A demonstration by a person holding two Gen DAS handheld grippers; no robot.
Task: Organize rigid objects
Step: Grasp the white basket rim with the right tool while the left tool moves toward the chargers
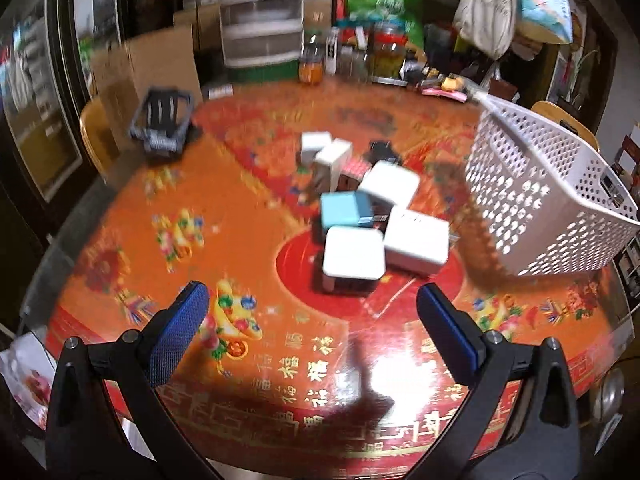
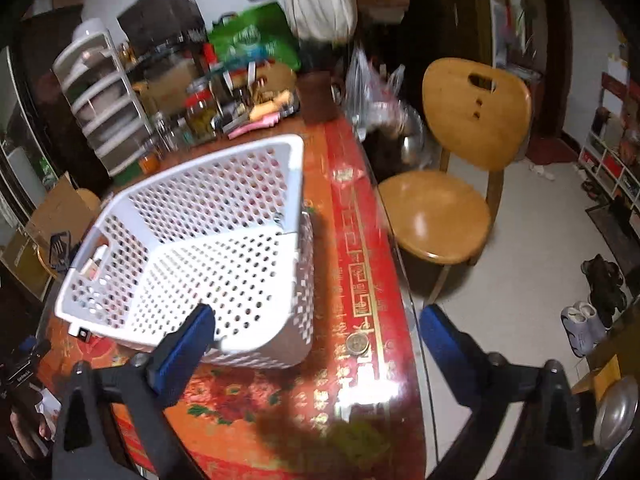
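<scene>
Reaching ahead with the left gripper (image 1: 312,316), jaws spread wide and empty, toward the heap of white blocks (image 1: 354,254) and the light blue block (image 1: 346,214) dead ahead. Best to close on the nearest white one by its flat sides (corners slip). Right gripper (image 2: 316,332) likewise wide and empty, white basket (image 2: 192,240) just ahead-left, on the red table (image 2: 360,272).
</scene>
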